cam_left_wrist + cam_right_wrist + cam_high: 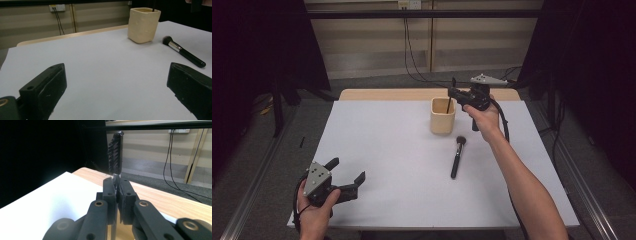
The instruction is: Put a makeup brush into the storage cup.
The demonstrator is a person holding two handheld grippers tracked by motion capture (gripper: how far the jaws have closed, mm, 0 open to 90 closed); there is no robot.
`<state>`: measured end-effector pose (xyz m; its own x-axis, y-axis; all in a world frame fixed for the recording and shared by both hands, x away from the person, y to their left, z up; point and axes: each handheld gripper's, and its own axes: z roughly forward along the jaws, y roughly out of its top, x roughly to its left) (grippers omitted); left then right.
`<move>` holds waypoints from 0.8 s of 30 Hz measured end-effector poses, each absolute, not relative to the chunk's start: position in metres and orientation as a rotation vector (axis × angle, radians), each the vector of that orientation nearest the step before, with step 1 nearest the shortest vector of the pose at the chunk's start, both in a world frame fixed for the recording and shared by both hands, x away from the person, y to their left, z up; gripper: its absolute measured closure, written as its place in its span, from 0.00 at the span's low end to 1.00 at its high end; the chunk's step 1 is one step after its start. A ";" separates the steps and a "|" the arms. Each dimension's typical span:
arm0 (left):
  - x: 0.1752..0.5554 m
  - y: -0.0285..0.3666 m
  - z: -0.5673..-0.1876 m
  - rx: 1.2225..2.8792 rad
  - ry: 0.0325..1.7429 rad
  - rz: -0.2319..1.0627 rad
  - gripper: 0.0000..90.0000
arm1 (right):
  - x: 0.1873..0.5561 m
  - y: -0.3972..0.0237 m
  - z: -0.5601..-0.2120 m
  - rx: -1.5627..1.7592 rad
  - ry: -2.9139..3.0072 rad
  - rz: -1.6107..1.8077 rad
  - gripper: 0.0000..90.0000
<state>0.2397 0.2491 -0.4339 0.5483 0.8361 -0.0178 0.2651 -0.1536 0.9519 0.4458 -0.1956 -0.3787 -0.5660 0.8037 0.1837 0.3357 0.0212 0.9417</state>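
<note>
**Cream cup takes a thin brush**

Cream and matte, our square cup (442, 115) stands upright on the white desk (387, 150), its corners rounded and its walls slightly dimpled. One thin dark stem rises out of its mouth. That stem belongs to the small spiral brush (115, 152) that we hold in our right tongs (454, 93), which are closed tight on it just below its bristles. The bristle head is black, ridged like a screw, and stands straight up above the pinching tips, while the lower end dips into the cup right under the tongs.

A second, thicker brush (456, 156) lies flat on the desk just in front of the cup, apart from it: soft dark tuft toward the cup, shiny metal collar, glossy black handle pointing at us.

Our left tongs (346, 176) sit near the desk's front left corner, spread wide with nothing between them, well apart from the cup and both brushes.
</note>
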 end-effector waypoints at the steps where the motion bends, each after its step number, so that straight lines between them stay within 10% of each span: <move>1: 0.240 0.249 -0.434 1.698 0.931 0.654 0.03 | 0.446 -0.196 -0.380 1.164 1.906 1.564 0.95; 24: 0.240 0.250 -0.435 1.716 0.936 0.657 0.04 | 0.448 -0.195 -0.401 1.228 1.951 1.536 0.87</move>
